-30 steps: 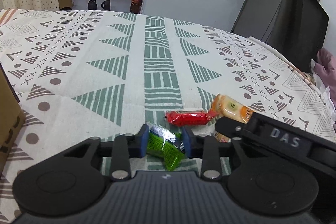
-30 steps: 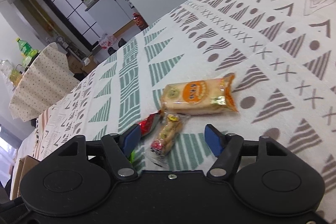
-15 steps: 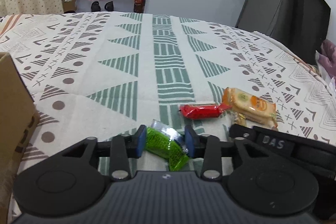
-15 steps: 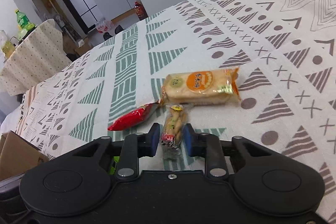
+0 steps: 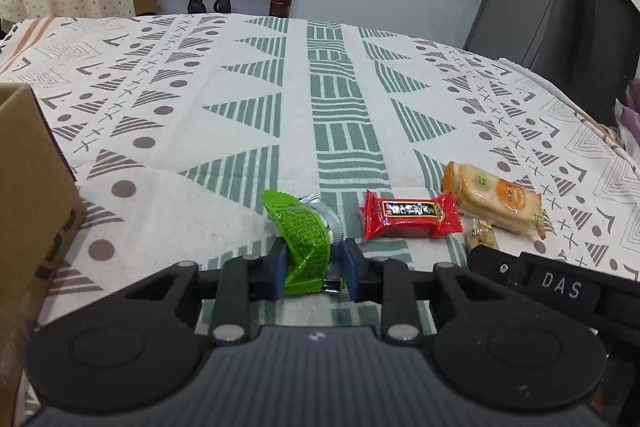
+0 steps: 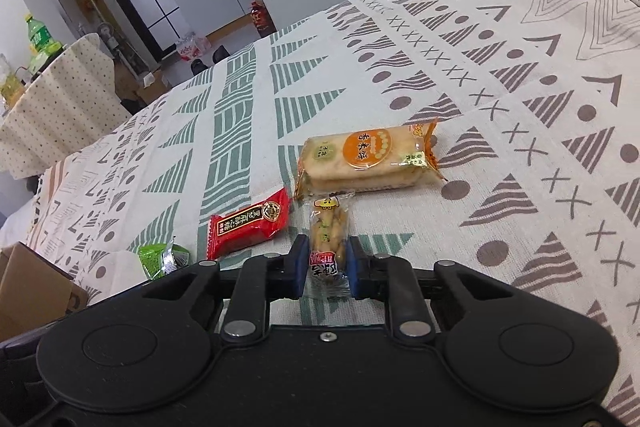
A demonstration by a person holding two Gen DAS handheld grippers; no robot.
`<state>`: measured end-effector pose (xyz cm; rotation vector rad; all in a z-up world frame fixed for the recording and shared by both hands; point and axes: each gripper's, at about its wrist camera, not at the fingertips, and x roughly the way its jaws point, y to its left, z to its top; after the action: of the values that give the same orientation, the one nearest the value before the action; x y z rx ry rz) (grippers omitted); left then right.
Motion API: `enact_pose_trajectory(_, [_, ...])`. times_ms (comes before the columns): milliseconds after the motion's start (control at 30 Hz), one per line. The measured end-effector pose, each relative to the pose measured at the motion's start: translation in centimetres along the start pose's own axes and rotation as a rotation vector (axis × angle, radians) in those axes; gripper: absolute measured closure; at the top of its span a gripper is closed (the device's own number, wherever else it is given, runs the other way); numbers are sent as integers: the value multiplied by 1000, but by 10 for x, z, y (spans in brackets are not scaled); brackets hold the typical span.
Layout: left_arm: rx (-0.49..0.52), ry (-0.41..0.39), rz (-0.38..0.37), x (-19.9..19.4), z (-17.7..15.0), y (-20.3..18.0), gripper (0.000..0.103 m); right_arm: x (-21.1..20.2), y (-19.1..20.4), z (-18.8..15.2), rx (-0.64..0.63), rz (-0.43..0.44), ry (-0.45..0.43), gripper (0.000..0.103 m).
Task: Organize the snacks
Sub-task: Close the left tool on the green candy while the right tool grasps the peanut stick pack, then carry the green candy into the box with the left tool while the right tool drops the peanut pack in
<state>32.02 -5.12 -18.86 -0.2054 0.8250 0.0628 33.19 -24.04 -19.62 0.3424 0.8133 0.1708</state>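
- Snacks, four small packets, are grouped on the patterned tablecloth; a cardboard box is seen at the left edge, probably the drop place
- Green packet is clamped between the pads of the left gripper; wrapper is crumpled by the squeeze and part of it stands up above the fingers
- Clear peanut packet is pinched at its near end by the right gripper; far end points toward the rice-cracker pack
- Red packet lies free just beside the peanut packet, not held
- All judged light, with thin, slippery film; contents loose or brittle, so a soft squeeze is enough
- Rice-cracker pack judged most fragile; best taken across its short width at the middle, not by the crimped end
- Red packet best taken across the body; sealed ends are flat and likely to slip
- Whether either held packet is lifted off the cloth cannot be told
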Motion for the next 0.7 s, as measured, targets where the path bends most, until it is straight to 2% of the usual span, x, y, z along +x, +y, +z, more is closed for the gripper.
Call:
enact_pose_trajectory(467, [-8,-54,-28,-44,7,2,76,-25,7,-11,-23,29,-8,84])
enact_pose_trajectory(700, [-20,-85,-37,-75,13,7,76,-49,13,-13,-28,56,-41,84])
